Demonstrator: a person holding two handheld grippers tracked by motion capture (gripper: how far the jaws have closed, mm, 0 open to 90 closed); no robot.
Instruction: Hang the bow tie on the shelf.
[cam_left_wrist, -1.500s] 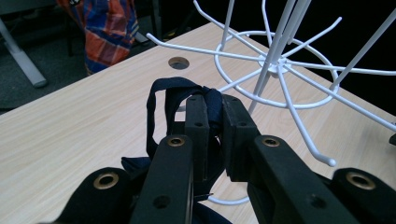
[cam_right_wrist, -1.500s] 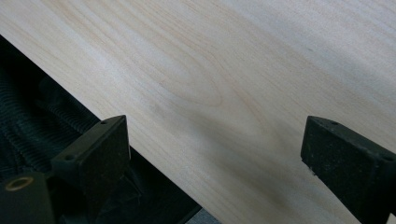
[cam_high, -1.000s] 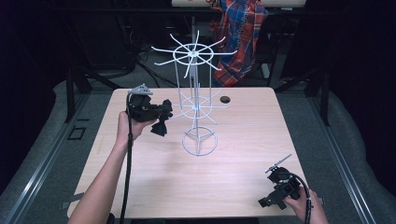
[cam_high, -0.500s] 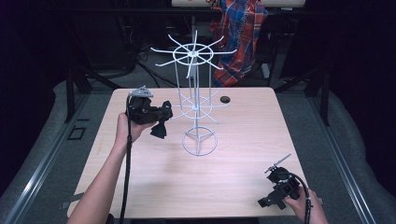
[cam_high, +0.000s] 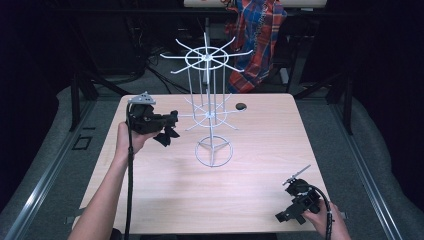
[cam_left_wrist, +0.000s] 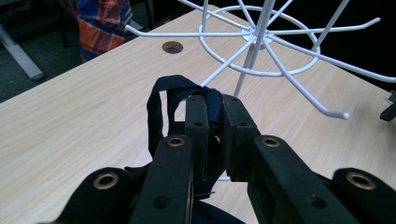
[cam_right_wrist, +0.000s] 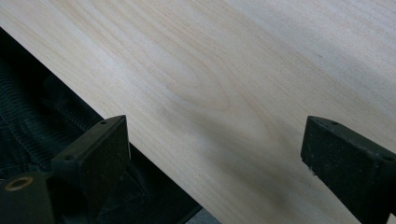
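Here the left gripper (cam_high: 167, 129) is clamped on a dark blue strap (cam_left_wrist: 187, 95), held above the left part of the desk (cam_high: 165, 195), just left of the white wire rack (cam_high: 210, 115). The strap's loop sits near a lower rack arm. At the near right corner, the right gripper (cam_high: 286, 214) rests low with its jaws wide apart.

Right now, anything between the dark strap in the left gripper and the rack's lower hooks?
Nothing visible. The left gripper is shut on the dark strap, and only bare table lies before the white wire rack; its nearest hook is free.
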